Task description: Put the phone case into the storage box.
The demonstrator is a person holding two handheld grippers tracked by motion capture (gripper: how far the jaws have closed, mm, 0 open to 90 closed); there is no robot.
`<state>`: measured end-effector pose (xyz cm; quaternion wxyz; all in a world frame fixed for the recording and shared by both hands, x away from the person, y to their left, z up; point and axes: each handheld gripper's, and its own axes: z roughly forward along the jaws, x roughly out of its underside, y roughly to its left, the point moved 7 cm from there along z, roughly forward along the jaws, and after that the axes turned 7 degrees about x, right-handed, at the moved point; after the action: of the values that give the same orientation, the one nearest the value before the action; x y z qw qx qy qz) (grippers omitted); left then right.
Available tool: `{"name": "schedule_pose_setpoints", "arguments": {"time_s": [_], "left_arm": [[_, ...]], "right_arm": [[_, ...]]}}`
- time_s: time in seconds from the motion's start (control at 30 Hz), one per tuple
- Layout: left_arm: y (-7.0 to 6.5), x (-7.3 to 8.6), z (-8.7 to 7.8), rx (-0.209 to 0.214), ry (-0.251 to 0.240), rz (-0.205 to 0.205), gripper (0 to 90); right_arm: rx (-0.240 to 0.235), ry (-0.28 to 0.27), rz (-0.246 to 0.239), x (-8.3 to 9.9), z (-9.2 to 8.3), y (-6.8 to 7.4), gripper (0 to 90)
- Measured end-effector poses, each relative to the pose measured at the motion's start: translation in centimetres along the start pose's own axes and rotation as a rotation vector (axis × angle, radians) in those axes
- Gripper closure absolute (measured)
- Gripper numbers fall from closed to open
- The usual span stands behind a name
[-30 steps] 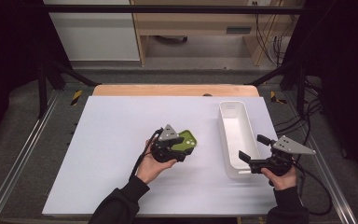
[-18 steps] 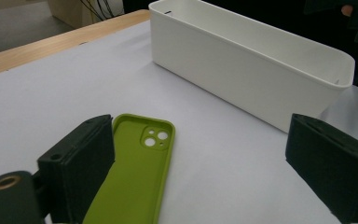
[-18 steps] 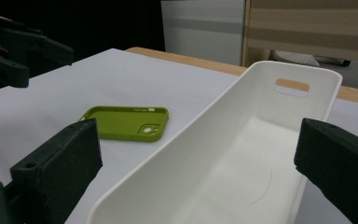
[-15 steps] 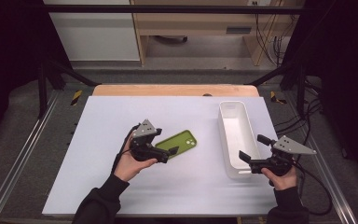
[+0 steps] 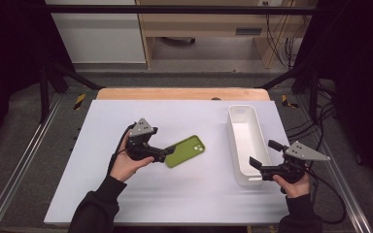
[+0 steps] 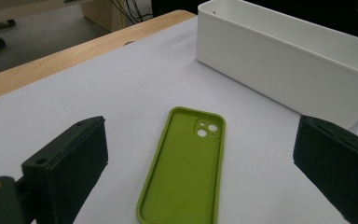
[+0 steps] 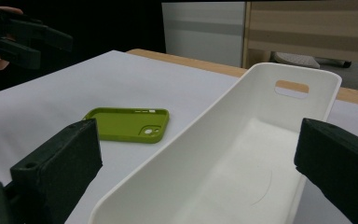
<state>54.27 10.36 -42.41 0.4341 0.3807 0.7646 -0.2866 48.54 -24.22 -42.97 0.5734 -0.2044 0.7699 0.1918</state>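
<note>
A green phone case (image 5: 186, 151) lies flat, hollow side up, on the white table mat (image 5: 175, 194). My left gripper (image 5: 164, 154) sits just left of it, and its jaws have just been opening. In the left gripper view, the left gripper (image 6: 200, 158) stands open, wide of the case (image 6: 182, 196), with neither pad touching it. My right gripper (image 5: 263, 154) is open at the near end of a long white bin (image 5: 236, 127). The right gripper view looks between its jaws (image 7: 196, 172) into the empty bin (image 7: 205, 126), with the case (image 7: 128, 123) lying to the left.
The bin (image 6: 279, 60) stands lengthwise at the right of the mat, right of the case. A wooden table edge (image 5: 179, 93) runs along the back. Metal rails (image 5: 24, 165) flank the mat, and cables (image 5: 325, 121) lie at the right.
The left gripper has let go of the case and drawn back to the left, and the case now lies flat on the mat. The right gripper has not moved.
</note>
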Motion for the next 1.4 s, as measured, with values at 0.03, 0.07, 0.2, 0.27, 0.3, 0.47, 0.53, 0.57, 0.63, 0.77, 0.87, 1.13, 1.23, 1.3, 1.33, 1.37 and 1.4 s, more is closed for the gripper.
{"name": "schedule_pose_setpoints", "arguments": {"time_s": [0.03, 0.07, 0.2, 0.27, 0.3, 0.47, 0.53, 0.57, 0.63, 0.77, 0.87, 1.13, 1.23, 1.3, 1.33, 1.37, 1.4], "left_arm": [[0.0, 0.0, 0.0, 0.0, 0.0, 0.0, 2.7], [0.2, 0.0, 0.1, -0.003, 0.007, 0.005, 2.7], [1.1, 0.0, 0.9, -0.018, 0.027, 0.0, 2.7], [1.4, 0.0, 1.3, -0.024, 0.039, 0.0, 2.7], [1.6, 0.0, 1.6, -0.026, 0.044, -0.001, 2.7], [2.1, -0.1, 2.3, -0.028, 0.064, 0.01, 2.7], [2.3, -0.2, 2.7, -0.027, 0.064, 0.007, 2.7], [2.4, -0.2, 2.9, -0.024, 0.061, 0.004, 2.7], [2.6, -0.1, 3.2, -0.024, 0.064, -0.006, 2.7], [3.2, 0.6, 4.1, -0.031, 0.095, -0.005, 2.7], [3.5, 0.8, 4.5, -0.031, 0.102, -0.012, 2.7], [4.1, 1.3, 5.3, -0.027, 0.113, -0.022, 2.9], [4.4, 1.7, 5.7, -0.025, 0.128, -0.035, 2.9], [4.6, 2.0, 6.0, -0.028, 0.142, -0.041, 2.9], [4.6, 2.0, 6.0, -0.028, 0.142, -0.041, 2.9], [4.6, 2.3, 6.3, -0.033, 0.158, -0.038, 2.9], [4.6, 2.3, 6.3, -0.033, 0.158, -0.038, 2.9]], "right_arm": [[0.0, 0.0, 0.0, 0.0, 0.0, 0.0, 1.2], [0.001, -0.002, 0.001, 0.0, 0.0, 0.0, 1.2], [0.003, -0.001, -0.001, 0.0, 0.0, 0.0, 1.2], [0.002, 0.0, 0.0, 0.0, 0.1, 0.0, 1.2], [0.002, 0.0, -0.001, 0.0, 0.1, 0.0, 1.2], [0.0, 0.003, -0.007, 0.1, 0.2, 0.0, 1.2], [0.0, 0.005, -0.008, 0.1, 0.2, 0.0, 1.1], [0.0, 0.005, -0.008, 0.1, 0.2, 0.0, 1.1], [0.0, 0.005, -0.007, 0.1, 0.2, 0.0, 1.1], [0.002, 0.007, -0.008, 0.1, 0.2, 0.0, 1.1], [0.0, 0.006, -0.008, 0.1, 0.2, 0.0, 1.1], [0.001, 0.007, -0.006, 0.1, 0.2, 0.1, 1.1], [0.001, 0.011, -0.004, 0.1, 0.2, 0.1, 1.1], [0.001, 0.009, -0.005, 0.2, 0.3, 0.1, 1.1], [0.0, 0.011, -0.005, 0.2, 0.2, 0.1, 1.2], [0.0, 0.01, -0.005, 0.2, 0.2, 0.1, 1.1], [0.0, 0.01, -0.005, 0.2, 0.2, 0.1, 1.1]]}}
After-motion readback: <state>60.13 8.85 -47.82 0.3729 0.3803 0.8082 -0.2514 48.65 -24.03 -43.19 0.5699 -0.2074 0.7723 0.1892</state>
